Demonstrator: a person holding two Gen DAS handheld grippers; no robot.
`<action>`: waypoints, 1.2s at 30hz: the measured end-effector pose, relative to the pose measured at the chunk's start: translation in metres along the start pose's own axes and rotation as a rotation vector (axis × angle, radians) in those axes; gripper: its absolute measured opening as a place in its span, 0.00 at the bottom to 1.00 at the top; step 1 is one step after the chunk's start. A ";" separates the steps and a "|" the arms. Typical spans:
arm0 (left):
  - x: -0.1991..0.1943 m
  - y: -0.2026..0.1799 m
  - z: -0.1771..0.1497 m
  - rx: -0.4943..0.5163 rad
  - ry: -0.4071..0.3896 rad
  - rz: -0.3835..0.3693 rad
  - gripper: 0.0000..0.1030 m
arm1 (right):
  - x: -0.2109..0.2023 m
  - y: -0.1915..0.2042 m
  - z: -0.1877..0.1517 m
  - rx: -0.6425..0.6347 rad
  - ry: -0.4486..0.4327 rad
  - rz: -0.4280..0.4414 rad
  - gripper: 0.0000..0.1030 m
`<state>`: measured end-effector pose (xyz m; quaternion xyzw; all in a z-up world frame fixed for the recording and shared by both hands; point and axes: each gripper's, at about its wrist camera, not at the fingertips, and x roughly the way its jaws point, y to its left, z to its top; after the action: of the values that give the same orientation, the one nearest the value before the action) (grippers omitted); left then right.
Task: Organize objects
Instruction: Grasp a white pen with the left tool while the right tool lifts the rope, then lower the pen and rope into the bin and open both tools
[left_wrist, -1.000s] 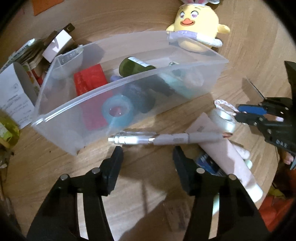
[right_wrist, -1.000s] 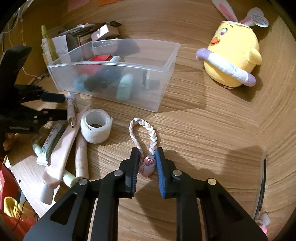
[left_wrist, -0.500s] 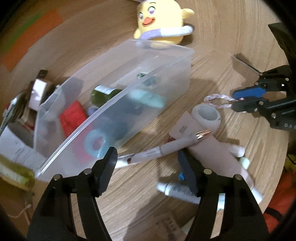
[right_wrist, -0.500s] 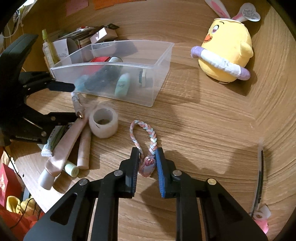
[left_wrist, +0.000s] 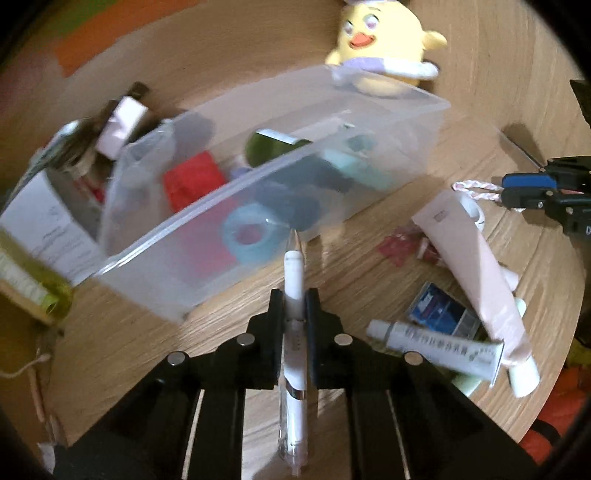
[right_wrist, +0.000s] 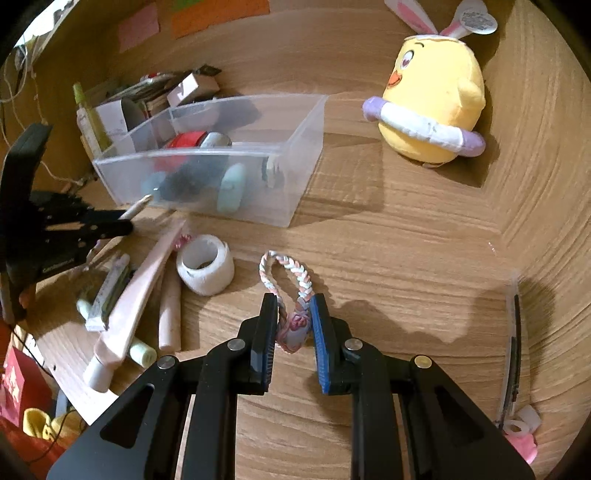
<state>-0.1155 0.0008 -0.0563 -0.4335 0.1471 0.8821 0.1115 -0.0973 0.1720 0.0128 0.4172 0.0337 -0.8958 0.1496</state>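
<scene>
The pen (left_wrist: 294, 295) has gone from lying crosswise on the table (left_wrist: 369, 258), between open jaws, to standing lengthwise in the left gripper (left_wrist: 294, 306). Those jaws have just been closing and now clamp its barrel, tip pointing at the near wall of the bin (left_wrist: 388, 122). So the pick looks done, and what seems left for the pen is a lift over the rim and a drop among the things already inside.

The right gripper (right_wrist: 294, 321) is narrowed on the knot of the braided loop (right_wrist: 286, 273), which lies on the table well short of the bin. The pink tube (left_wrist: 476, 266), white tube (left_wrist: 436, 347) and tape roll (right_wrist: 205, 269) remain loose on the table.

The left view is blurred, so whether the pen tip touches the bin wall cannot be told. The bin's contents read only as colours through frosted plastic. The pen's rear end is partly hidden behind the fingers, and the plush chick (right_wrist: 432, 99) is cut off at the top of the left view.
</scene>
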 end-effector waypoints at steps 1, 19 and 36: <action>-0.006 0.003 -0.003 -0.019 -0.012 0.009 0.10 | -0.003 -0.001 0.002 0.008 -0.010 0.003 0.16; -0.099 0.047 -0.008 -0.244 -0.260 0.023 0.10 | -0.034 -0.002 0.021 0.026 -0.080 0.037 0.16; -0.131 0.080 0.042 -0.355 -0.421 0.024 0.10 | 0.004 -0.001 -0.009 -0.020 0.031 -0.044 0.11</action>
<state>-0.0934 -0.0674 0.0860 -0.2515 -0.0311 0.9660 0.0513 -0.0933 0.1738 0.0038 0.4288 0.0540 -0.8919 0.1332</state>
